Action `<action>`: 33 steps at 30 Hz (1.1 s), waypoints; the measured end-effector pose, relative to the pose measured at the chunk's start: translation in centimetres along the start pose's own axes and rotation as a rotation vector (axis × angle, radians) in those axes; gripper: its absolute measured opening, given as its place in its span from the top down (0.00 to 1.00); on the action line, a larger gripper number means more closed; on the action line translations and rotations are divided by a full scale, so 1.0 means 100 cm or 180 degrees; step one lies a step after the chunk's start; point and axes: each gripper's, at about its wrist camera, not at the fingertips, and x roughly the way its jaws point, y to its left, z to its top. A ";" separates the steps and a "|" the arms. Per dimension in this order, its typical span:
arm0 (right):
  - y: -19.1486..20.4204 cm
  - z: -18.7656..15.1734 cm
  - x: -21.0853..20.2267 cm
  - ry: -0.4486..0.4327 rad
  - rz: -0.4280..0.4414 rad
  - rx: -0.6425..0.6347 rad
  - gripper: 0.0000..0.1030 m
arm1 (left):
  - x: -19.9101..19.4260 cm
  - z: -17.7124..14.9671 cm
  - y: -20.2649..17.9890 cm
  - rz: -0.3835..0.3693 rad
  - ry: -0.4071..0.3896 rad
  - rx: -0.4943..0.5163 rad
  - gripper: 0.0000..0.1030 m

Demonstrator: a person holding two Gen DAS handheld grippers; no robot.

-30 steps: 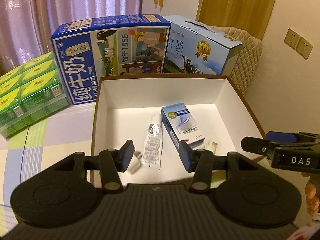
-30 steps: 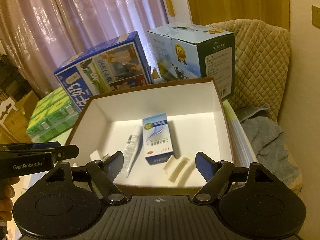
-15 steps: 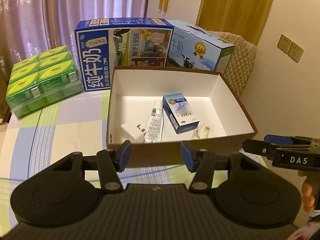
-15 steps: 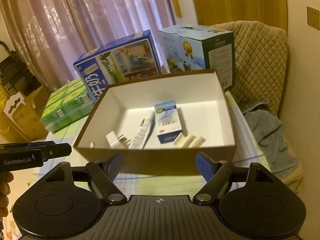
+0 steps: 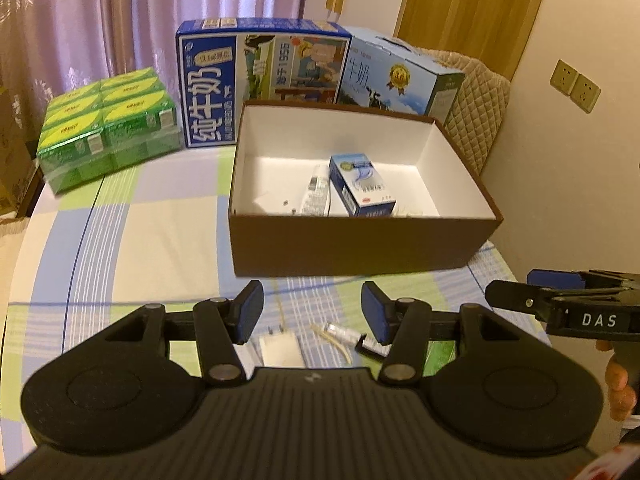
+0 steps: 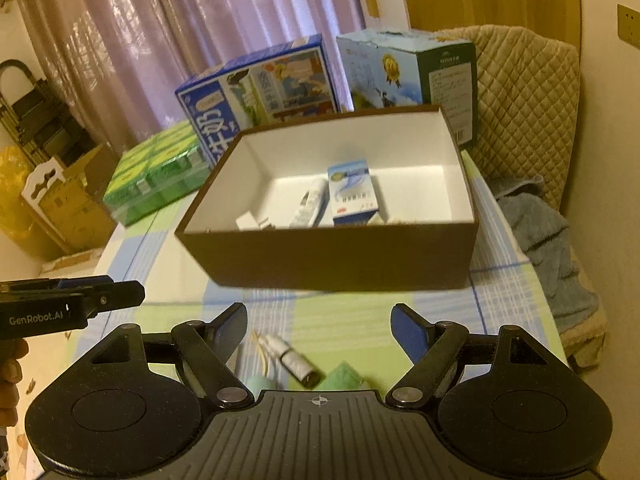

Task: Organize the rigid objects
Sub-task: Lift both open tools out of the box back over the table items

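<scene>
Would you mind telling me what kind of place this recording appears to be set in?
Most likely a room in a home, perhaps a bedroom or living room. Pink curtains hang behind a table under a checked cloth, a quilted chair stands beside it, and retail milk cartons sit at the back.

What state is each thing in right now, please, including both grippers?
Brown cardboard box with white inside: open, lidless, upright.
Blue-and-white medicine carton: lying in the box.
White squeeze tube: lying beside the carton.
Small dark-capped vial: lying on the checked tablecloth.
Left gripper: open, empty.
Right gripper: open, empty.
</scene>
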 end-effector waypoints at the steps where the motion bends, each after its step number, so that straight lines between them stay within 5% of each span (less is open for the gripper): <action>1: 0.000 -0.003 -0.001 0.0013 0.0004 0.0006 0.26 | -0.001 -0.003 0.001 -0.0006 0.0014 -0.0006 0.52; 33: -0.002 -0.069 0.007 0.0602 -0.0046 0.0084 0.26 | 0.005 -0.074 0.007 0.0065 0.0482 -0.0135 0.52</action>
